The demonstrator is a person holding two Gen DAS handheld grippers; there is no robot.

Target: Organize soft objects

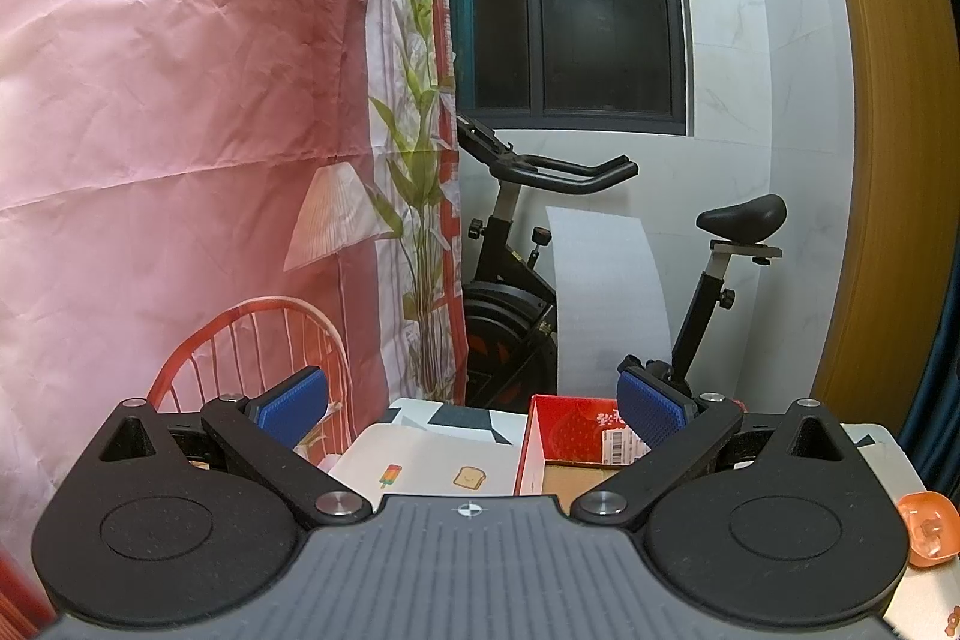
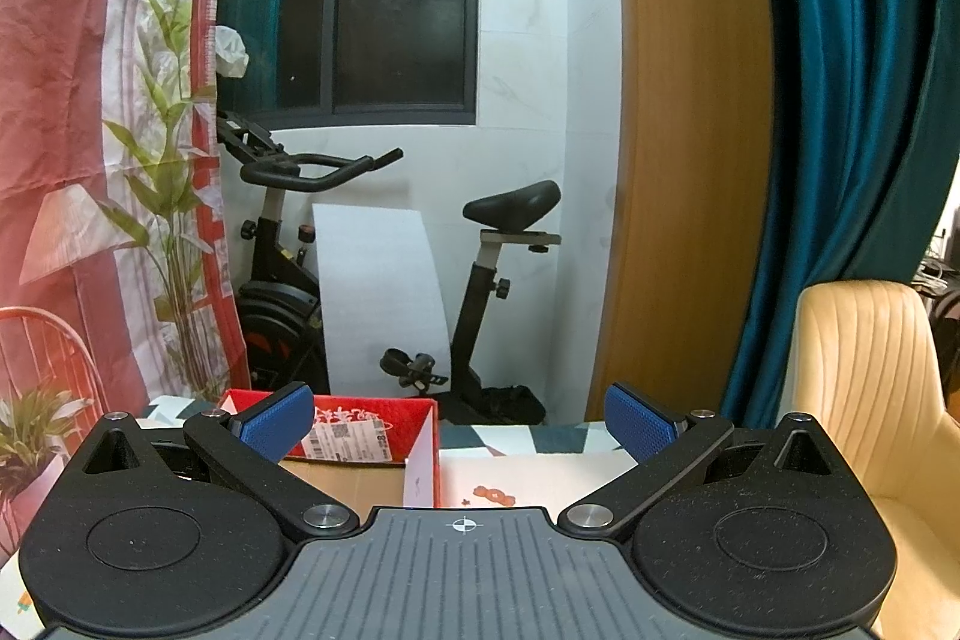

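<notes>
– Both pairs are gaping, aren't they? The left tongs [image 1: 471,409] spread wide with nothing between the blue pads, the right tongs [image 2: 459,421] just the same

– Yes, held level above the table [image 2: 540,472], looking out at the room. Just beyond and below them sits the red box [image 2: 420,418], to the right of the left pair and to the left of the right pair

– Anything in it?

– A bare cardboard floor and a label on the far wall, as far as I can see; the near part is hidden. No soft thing shows anywhere. There's an orange dish [image 1: 927,529] off to the far right of the left pair

– Then I'd tip both pairs down first to find the soft things, and pinch gently so nothing gets crushed
</notes>
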